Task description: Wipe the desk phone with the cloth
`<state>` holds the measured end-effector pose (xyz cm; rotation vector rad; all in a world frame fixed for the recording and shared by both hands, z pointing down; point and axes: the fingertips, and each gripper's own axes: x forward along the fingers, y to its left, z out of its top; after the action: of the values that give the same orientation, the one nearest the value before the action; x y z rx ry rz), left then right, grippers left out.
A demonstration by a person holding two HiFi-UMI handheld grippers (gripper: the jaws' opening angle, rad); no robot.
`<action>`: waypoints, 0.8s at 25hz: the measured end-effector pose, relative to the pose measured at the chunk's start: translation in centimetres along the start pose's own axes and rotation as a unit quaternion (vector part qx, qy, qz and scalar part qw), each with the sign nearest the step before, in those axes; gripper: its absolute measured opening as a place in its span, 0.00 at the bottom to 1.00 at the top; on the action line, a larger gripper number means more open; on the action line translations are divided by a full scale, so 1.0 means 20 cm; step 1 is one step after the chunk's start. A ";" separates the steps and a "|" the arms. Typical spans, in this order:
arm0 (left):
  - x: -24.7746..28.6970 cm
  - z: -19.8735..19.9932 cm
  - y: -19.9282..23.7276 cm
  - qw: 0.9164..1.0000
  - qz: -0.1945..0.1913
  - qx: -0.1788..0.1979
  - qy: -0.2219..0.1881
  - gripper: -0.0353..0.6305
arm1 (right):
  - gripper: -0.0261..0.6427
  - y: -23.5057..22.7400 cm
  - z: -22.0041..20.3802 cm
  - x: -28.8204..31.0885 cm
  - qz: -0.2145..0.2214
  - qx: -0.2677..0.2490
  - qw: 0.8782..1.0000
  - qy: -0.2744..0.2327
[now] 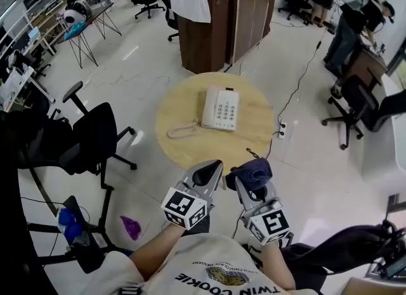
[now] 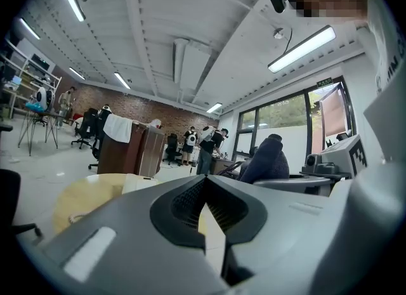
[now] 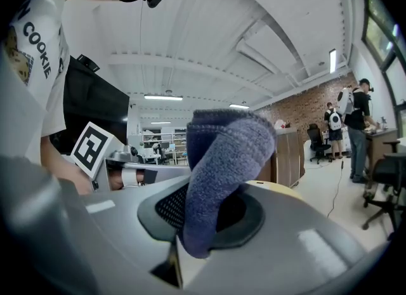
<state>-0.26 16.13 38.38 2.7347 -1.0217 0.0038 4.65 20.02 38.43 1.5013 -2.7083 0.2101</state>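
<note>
Now my right hand-held gripper (image 1: 252,189) grips the cloth (image 1: 249,172) at lower centre, my left hand-held gripper (image 1: 208,174) is clenched empty beside it; the phone (image 1: 221,108) lies mid-frame on the counter (image 1: 184,144)

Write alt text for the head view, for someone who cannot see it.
A white phone sits on a round wooden table, seen from above. Nearer the camera, a person holds two grippers: the right gripper is shut on a dark blue cloth, the left gripper shut and empty.
</note>
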 end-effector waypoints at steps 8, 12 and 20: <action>0.24 0.08 0.30 1.000 -0.017 -0.022 0.004 0.06 | 0.14 -0.16 0.07 0.34 -0.017 -0.001 1.000 0.018; 0.31 0.14 0.47 0.999 -0.020 -0.026 -0.002 0.06 | 0.14 -0.20 0.11 0.50 -0.022 -0.007 0.999 0.024; 0.42 0.21 0.71 0.999 -0.033 -0.025 -0.002 0.06 | 0.14 -0.26 0.19 0.78 -0.030 -0.023 0.999 0.028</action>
<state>-3.35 -0.54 37.78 2.7232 -0.9191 -0.0364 0.99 3.69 36.81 1.5372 -2.6041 0.1844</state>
